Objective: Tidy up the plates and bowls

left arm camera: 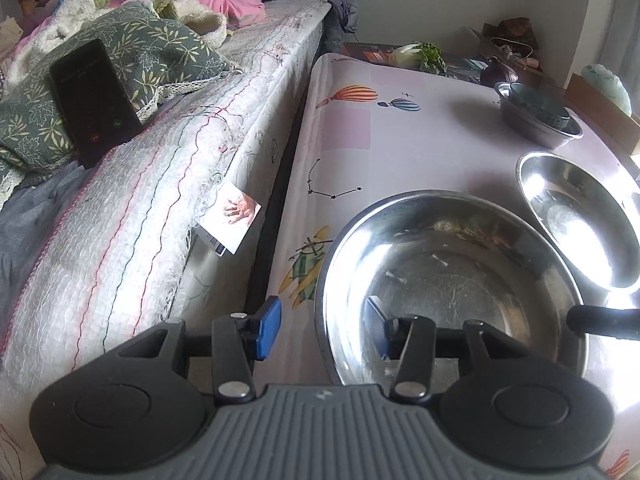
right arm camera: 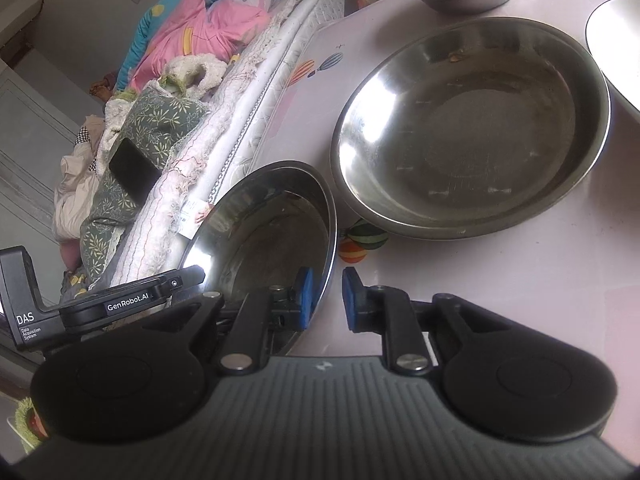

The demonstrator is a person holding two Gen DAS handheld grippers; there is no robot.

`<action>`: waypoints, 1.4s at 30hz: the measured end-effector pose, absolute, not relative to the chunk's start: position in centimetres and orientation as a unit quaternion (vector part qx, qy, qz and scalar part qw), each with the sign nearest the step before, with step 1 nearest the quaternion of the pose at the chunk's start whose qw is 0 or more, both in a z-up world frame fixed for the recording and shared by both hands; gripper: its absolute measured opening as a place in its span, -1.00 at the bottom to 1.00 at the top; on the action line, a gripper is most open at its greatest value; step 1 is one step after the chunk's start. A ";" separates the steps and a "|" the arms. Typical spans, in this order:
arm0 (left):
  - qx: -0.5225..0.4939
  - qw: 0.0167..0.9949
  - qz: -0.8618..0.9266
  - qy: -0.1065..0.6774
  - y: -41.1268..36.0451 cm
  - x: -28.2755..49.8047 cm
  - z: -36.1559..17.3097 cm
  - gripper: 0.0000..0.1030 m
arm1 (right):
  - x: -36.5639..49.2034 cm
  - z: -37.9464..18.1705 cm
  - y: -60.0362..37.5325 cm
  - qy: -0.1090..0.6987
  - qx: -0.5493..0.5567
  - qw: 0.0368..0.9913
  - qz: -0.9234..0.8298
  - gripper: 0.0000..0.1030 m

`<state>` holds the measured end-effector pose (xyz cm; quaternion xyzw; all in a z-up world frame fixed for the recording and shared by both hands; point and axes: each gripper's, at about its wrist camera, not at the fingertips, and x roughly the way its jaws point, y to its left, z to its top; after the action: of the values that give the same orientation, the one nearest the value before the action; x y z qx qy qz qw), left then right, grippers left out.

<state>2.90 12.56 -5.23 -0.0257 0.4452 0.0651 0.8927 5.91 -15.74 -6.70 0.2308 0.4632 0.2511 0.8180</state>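
just steel bowl's (left arm camera: pixel 452 276) rim between left hand-held gripper (left arm camera: pixel 324 330).

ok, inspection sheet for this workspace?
Surface: pale balloon-print tablecloth.
Job's things: near steel dish; second steel dish; teal bowl inside steel bowl.
Clutter: greens at the far edge.
Grippers: left gripper open, straddling the near steel dish's rim; right gripper shut on that rim.
Cables: nothing seen.
Surroundings: bed alongside, phone on a pillow.
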 end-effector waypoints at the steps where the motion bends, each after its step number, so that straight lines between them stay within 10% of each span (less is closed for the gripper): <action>1: -0.025 0.892 0.065 0.447 12.5 3.1 -5.4 -0.21 | 6.0 -6.8 -15.6 0.462 0.228 0.820 0.249 -0.68; 8: -0.037 0.884 0.045 0.463 12.5 2.9 -5.7 -0.58 | 5.8 -6.7 -14.5 0.455 0.196 0.828 0.263 -0.73; 42: -0.001 0.876 0.017 0.482 9.8 2.3 -6.4 -0.35 | 5.0 -6.7 -14.9 0.448 0.143 0.847 0.248 -0.73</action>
<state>2.28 9.84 -6.35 -0.0011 0.4819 0.0174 0.8760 4.97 -14.86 -6.66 0.1430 0.4481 0.2479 0.8469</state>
